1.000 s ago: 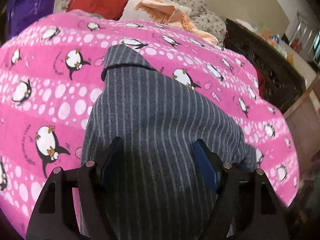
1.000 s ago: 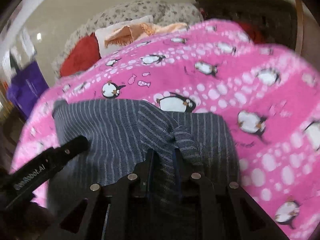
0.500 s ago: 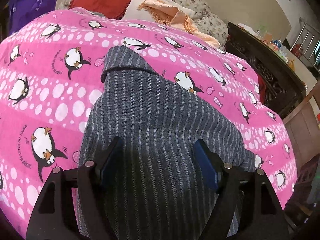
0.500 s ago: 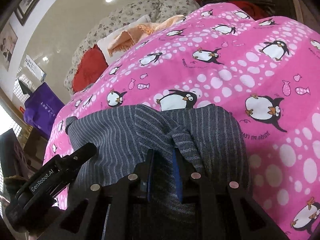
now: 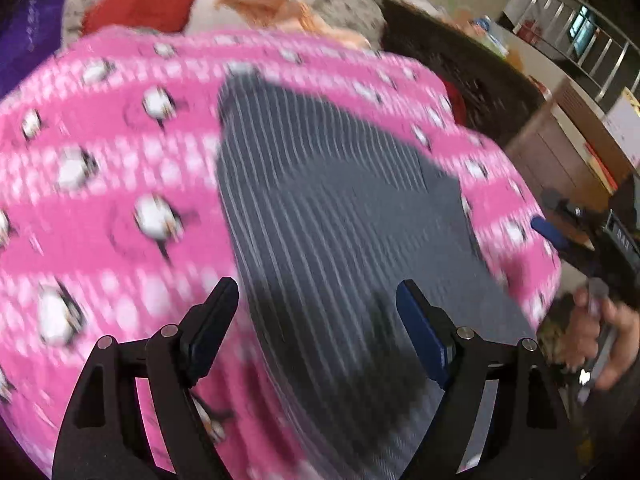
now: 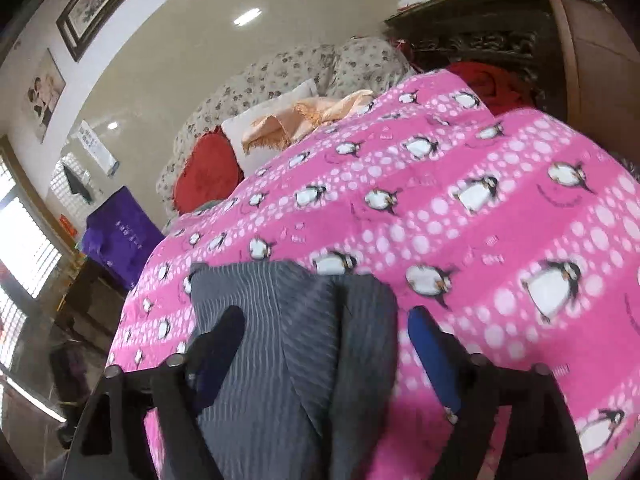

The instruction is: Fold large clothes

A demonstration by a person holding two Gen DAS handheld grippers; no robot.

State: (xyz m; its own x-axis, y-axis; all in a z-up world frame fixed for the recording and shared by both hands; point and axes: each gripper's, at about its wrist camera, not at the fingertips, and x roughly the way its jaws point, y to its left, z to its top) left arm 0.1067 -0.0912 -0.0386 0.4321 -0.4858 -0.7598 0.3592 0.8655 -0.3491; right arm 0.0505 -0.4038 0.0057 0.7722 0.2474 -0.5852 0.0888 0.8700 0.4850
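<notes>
A grey pinstriped garment (image 5: pixel 340 200) lies folded on a pink penguin blanket (image 5: pixel 120 200). My left gripper (image 5: pixel 316 286) hovers over the garment's near end. Its jaws are opening, wide apart, and no cloth is pinched between them. In the right wrist view the same garment (image 6: pixel 280 360) lies with a folded flap on top. My right gripper (image 6: pixel 326 314) is above it, its jaws opening. The cloth lies below them, free of the pads. The left view is motion-blurred. A person's hand (image 5: pixel 600 332) on the other gripper shows at its right edge.
At the head of the bed are a red cushion (image 6: pixel 204 176), a white pillow (image 6: pixel 272 120) and a peach cloth (image 6: pixel 320 114). A purple bag (image 6: pixel 120 236) stands to the left. Dark carved wooden furniture (image 6: pixel 480 40) lines the far right side.
The right gripper has opened and let go of the garment fold that it pinched, then drawn back and up. The left gripper has swung sideways and stayed open.
</notes>
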